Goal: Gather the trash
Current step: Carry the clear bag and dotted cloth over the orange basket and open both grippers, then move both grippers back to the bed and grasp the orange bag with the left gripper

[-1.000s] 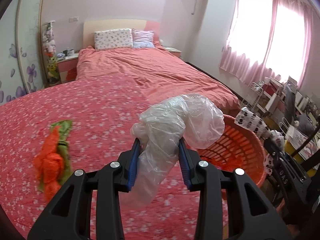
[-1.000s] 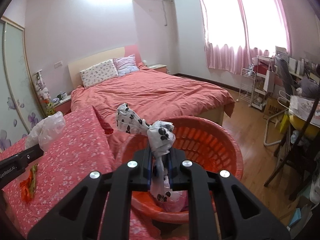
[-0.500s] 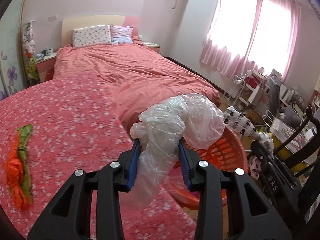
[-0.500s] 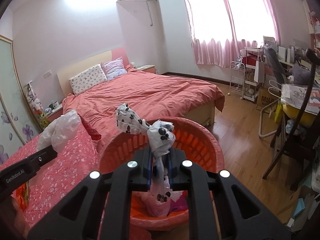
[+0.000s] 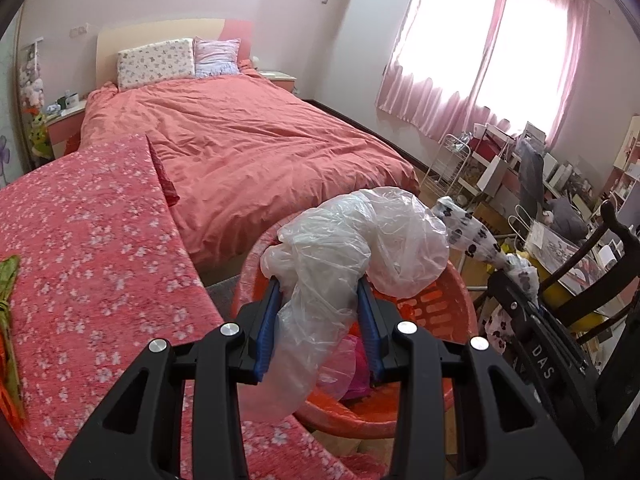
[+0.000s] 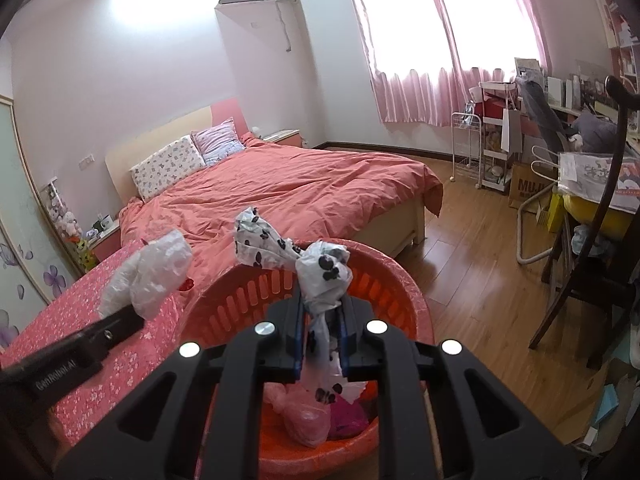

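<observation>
My left gripper [image 5: 318,312] is shut on a crumpled clear plastic bag [image 5: 356,240] and holds it over the near rim of the orange basket [image 5: 460,312]. My right gripper [image 6: 322,320] is shut on a white bag with black spots [image 6: 320,272] and holds it above the same basket [image 6: 240,292]. Pink bags [image 6: 308,420] lie in the basket's bottom. The spotted bag also shows in the left wrist view [image 5: 468,228], and the clear bag in the right wrist view [image 6: 152,272]. An orange and green piece of trash [image 5: 8,320] lies on the floral cover at the far left.
The floral red cover [image 5: 88,248] is to the left of the basket. A bed with a salmon quilt [image 5: 248,144] lies behind. A dark wooden chair [image 6: 592,272], a wire rack [image 6: 468,148] and a cluttered desk stand to the right on the wooden floor.
Both grippers have moved right, away from the floral cover and over the orange basket, each still holding its bag. The orange and green trash has slid to the left edge of view.
</observation>
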`<state>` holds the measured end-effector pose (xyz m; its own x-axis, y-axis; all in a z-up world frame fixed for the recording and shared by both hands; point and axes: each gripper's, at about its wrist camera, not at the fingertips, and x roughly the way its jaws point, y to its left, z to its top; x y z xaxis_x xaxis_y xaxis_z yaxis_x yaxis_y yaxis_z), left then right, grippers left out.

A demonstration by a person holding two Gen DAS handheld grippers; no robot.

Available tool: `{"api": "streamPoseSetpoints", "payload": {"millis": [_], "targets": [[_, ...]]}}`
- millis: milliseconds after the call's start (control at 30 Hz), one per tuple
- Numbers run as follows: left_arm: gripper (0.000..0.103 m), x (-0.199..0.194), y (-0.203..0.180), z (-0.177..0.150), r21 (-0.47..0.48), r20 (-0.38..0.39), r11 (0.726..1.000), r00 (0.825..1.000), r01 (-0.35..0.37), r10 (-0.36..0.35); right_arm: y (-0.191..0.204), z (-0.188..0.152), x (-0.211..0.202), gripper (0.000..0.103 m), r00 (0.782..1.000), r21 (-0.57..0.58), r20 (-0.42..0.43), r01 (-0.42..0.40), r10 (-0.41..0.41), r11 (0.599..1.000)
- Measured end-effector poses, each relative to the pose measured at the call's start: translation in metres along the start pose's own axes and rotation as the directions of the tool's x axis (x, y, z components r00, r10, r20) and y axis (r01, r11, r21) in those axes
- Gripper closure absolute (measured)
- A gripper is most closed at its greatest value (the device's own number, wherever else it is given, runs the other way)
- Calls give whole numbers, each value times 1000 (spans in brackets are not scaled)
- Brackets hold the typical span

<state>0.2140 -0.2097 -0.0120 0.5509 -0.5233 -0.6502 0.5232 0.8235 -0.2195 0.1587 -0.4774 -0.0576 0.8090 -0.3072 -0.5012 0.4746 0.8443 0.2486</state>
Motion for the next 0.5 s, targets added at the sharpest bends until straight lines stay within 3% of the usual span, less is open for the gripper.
{"api": "streamPoseSetpoints", "payload": {"millis": [133,200,300,500], "targets": [[62,10,-2,-3,-1,-28,1000,1000,2,-2,-4,1,7,84,1000,22,-15,-14,15,1000],[54,13,-1,-6,-3,-38,1000,999,-4,4,-5,1,11,73,1000,25,-22,-19,19,1000],[45,16,4,-9,-10,-49,1000,999,-11,10,-6,-1,16,66,999,25,-31,-21,22,999],[40,14,18,-13,-28,-62,998,997,-57,56,-6,-5,19,51,999,26,-37,-14,15,1000]]}}
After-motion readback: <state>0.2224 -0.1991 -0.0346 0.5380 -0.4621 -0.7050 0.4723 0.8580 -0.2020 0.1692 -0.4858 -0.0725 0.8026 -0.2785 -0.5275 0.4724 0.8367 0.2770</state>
